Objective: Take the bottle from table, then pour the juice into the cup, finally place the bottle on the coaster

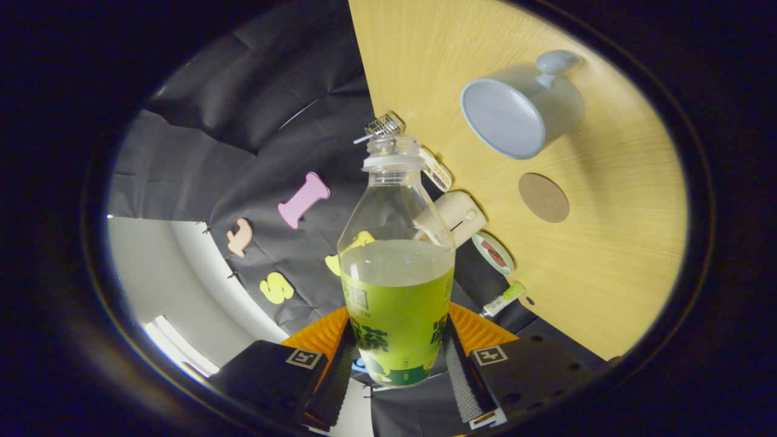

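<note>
The fingers (397, 358) are pinching the uncapped, green-labelled bottle (396, 291), half full of pale juice; beyond it, a cup (516, 112) and round coaster (544, 198) are sitting on the wooden surface (613, 255).

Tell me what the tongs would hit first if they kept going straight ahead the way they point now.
Nothing new at first: the tongs are already shut on the bottle. Beyond its open neck lies the booth's black cloth wall, probably next, though depth is unclear.
</note>
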{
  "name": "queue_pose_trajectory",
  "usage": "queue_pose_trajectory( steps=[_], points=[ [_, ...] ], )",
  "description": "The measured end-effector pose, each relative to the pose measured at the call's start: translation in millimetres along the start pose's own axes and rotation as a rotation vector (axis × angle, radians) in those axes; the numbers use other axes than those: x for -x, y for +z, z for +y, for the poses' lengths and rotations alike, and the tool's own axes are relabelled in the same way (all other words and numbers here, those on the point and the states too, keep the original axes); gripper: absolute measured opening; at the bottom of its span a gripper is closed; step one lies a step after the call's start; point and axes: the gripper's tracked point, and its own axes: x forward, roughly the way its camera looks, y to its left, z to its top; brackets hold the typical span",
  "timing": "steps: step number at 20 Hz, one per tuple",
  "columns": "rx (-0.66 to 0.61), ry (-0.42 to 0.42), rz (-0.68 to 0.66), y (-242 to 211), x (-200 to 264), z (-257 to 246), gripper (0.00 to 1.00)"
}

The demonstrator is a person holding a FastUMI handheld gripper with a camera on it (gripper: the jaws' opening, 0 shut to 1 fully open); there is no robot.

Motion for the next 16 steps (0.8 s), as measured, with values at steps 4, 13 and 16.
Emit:
queue_pose_trajectory(
  steps=[4, 13, 16],
  points=[
    [0.081, -0.025, -0.005, 1, -1, -6, 0.75],
    [0.482, -0.105, 0.027, -27, 7, -20, 0.75],
    [0.674, -0.156, 0.046, -33, 8, -30, 0.75]
  ],
)
